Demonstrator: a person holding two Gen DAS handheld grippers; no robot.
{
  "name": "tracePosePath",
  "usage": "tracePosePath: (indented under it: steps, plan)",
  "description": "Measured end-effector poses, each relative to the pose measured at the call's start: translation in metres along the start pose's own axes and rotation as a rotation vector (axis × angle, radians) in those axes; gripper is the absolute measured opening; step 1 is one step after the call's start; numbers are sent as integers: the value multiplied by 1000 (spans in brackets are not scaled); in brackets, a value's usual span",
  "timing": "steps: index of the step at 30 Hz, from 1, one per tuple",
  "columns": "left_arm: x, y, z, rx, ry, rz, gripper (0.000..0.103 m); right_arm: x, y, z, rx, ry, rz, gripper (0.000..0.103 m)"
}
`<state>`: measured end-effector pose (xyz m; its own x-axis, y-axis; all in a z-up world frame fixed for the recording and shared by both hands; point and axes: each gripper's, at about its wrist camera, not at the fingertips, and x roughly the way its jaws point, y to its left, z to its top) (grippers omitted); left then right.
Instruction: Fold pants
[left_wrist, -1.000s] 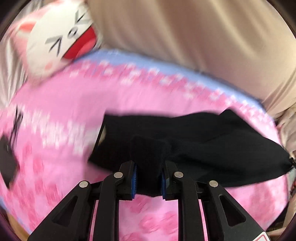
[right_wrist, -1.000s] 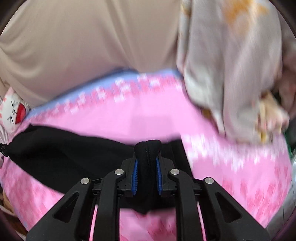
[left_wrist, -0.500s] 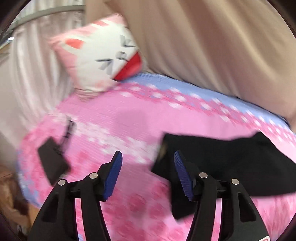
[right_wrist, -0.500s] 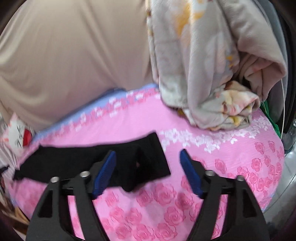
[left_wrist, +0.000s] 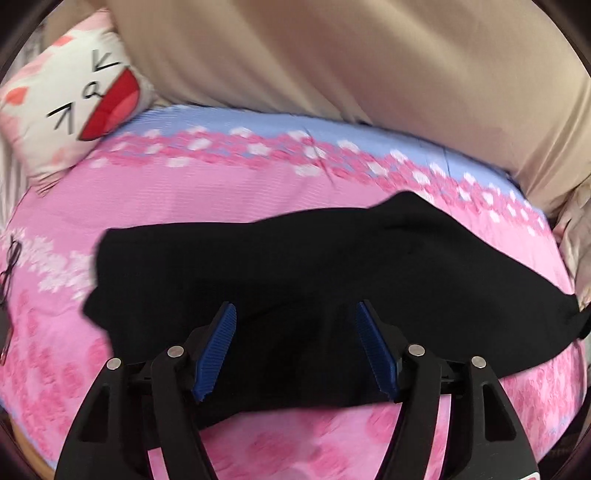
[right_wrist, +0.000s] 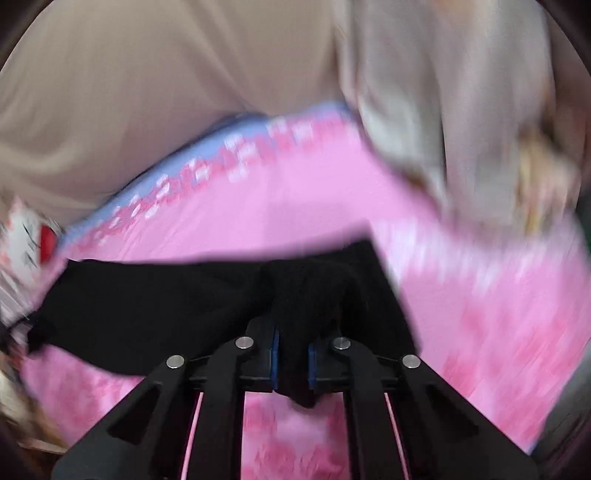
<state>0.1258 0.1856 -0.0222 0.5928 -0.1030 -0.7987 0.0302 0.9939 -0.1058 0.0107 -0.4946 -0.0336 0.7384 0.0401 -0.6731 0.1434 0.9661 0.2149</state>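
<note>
Right tongs (right_wrist: 291, 363) just closing, now clamping a bunched edge of the black pants (left_wrist: 314, 280); left tongs (left_wrist: 293, 350) just opening wide over them, gripping nothing. Pants lying across the pink bed (left_wrist: 184, 192). Risking a lopsided, dragging fold from pulling one-sided.

Two fisheye views, each from a camera mounted on a gripper you hold, looking forward and steeply down along its jaws at a bed (left_wrist: 221, 192) from close above.

Your left view sits over the black pants (left_wrist: 332, 266), facing a beige curtain (left_wrist: 332, 66) behind the bed, with a cat pillow (left_wrist: 74, 96) at upper left.

Your right view is blurred and faces the same curtain (right_wrist: 147, 92), with a heap of bedding (right_wrist: 461, 129) at upper right.

Both views share the pants (right_wrist: 147, 302), the pink bedsheet, the curtain and the pillow (right_wrist: 29, 240), which is tiny at the right view's left edge.
</note>
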Motion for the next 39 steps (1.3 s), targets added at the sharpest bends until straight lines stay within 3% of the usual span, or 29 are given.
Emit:
tracePosePath:
  steps: [1, 2, 3, 4, 5, 6, 7, 8, 9, 11, 15, 17, 19, 22, 26, 28, 31, 35, 39]
  plan:
    - [5, -8, 3, 6, 6, -5, 65, -16, 11, 9, -56, -69, -14, 9]
    - [7, -12, 3, 9, 6, -13, 65, -44, 29, 18, -168, -195, -47, 9]
    - [8, -15, 2, 10, 4, -21, 65, -60, 42, 19, -259, -262, -110, 13]
    - [7, -16, 0, 15, 3, -26, 65, -66, 49, 17, -336, -287, -192, 34]
    - [6, -15, -4, 17, 5, -31, 65, -58, 44, 9, -388, -252, -287, 54]
    - [6, -14, -7, 17, 8, -34, 65, -43, 29, -3, -389, -180, -351, 88]
    - [4, -10, -13, 18, 12, -35, 65, -33, 18, -15, -385, -133, -393, 85]
    - [2, -7, -18, 15, 15, -31, 65, -17, -3, -37, -371, -33, -429, 80]
    - [0, -3, -21, 8, 17, -24, 65, -8, -20, -57, -342, 44, -458, 67]
    - [-6, 11, -23, -20, 26, -7, 65, -10, -45, -80, -232, 89, -452, 67]
    - [-19, 53, -7, -146, -7, 58, 68, -39, -42, -70, -104, -40, -358, 69]
    - [-29, 89, -2, -277, -41, 81, 77, -51, -31, -57, -40, -122, -265, 75]
    - [-40, 133, -5, -393, -61, 110, 77, -59, -21, -49, 33, -172, -158, 77]
    - [-49, 188, -13, -496, -50, 146, 77, -54, 5, -43, 112, -201, 27, 77]
    - [-31, 232, -14, -616, 14, 81, 77, -33, 59, -41, 65, -182, 126, 77]
    - [-9, 233, -11, -609, 80, 37, 77, -22, 84, -38, 48, -162, 173, 77]
    - [20, 221, -8, -519, 177, 61, 77, -9, 123, -37, 11, -122, 222, 77]
    - [24, 194, -13, -332, 230, 133, 81, -2, 162, -40, -64, -84, 234, 77]
    - [10, 189, -38, -294, 248, 91, 83, 4, 187, -45, -100, -62, 241, 77]
